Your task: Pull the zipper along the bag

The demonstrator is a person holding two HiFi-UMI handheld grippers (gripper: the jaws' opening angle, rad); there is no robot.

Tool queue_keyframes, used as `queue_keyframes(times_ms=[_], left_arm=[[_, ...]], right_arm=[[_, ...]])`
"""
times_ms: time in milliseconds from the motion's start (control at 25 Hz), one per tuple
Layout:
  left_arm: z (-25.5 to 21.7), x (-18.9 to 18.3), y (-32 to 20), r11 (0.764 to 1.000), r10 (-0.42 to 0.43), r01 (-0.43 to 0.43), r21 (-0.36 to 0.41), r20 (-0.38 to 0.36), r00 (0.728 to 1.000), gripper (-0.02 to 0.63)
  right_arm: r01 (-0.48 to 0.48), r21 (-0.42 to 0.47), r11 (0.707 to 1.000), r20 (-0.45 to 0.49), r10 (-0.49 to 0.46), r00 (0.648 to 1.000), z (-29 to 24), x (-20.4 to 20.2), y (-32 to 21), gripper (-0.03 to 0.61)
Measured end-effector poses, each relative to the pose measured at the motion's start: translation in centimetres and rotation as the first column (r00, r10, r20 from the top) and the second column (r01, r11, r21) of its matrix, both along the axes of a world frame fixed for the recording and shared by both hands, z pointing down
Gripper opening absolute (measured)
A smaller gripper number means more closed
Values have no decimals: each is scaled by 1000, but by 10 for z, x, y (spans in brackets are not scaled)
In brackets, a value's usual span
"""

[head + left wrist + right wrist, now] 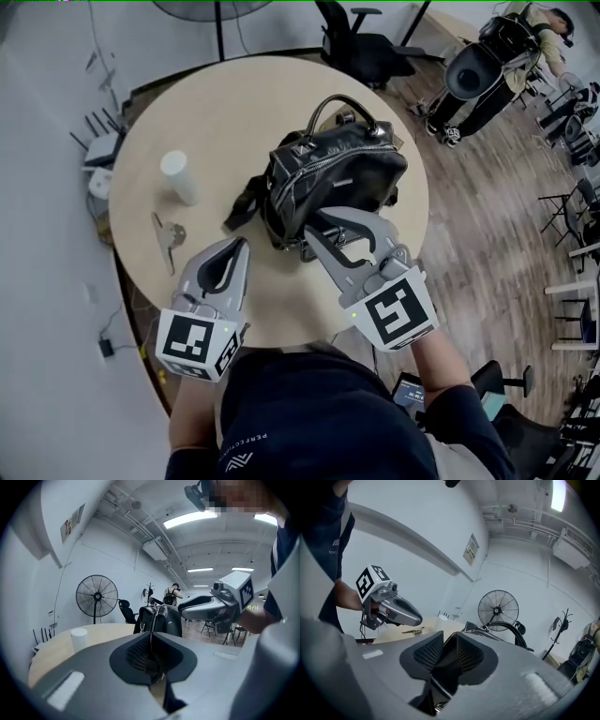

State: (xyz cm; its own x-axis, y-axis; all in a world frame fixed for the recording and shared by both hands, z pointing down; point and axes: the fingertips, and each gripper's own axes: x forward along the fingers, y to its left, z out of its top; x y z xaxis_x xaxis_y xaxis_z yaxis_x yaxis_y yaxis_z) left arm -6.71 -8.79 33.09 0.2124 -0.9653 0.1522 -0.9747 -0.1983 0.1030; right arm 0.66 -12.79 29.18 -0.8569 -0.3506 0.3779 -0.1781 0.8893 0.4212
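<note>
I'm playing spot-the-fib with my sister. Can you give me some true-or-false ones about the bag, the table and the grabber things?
1. The black bag sits on the round table. True.
2. The white cup is inside the bag. False: it stands on the table, left of the bag.
3. The left gripper has its jaws together. True.
4. The right gripper is squeezing the keys. False: its jaws are apart beside the bag, and the keys lie untouched near the cup.

The bag (333, 173) stands on the desk (216, 103), toward its right edge. The cup (178, 176) stands left of it, the keys (169, 239) nearer the near-left edge.
</note>
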Motion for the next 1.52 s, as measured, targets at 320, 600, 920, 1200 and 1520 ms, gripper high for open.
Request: queue_keyframes(times_ms=[320, 600, 920, 1200, 1520], left_arm=[[-4, -15, -12, 1000, 17, -18, -16, -19, 1000, 15], [-7, -29, -35, 992, 129, -129, -6, -33, 991, 15], [-3, -36, -51, 965, 263, -262, 27, -65, 963, 11], [2, -49, -59, 933, 359, -357, 39, -105, 928, 8], [5, -54, -68, 899, 437, -432, 68, -164, 884, 8]], right_arm=[[34, 130, 991, -170, -12, 985, -7, -15, -18, 106], [2, 202, 979, -289, 58, 955, -6, -41, -21, 118], [-45, 306, 951, -484, 196, 852, 9, -52, -30, 133], [-60, 363, 930, -626, 291, 724, 21, -56, -35, 135], [-108, 422, 900, -702, 400, 589, 26, -55, -41, 135]])
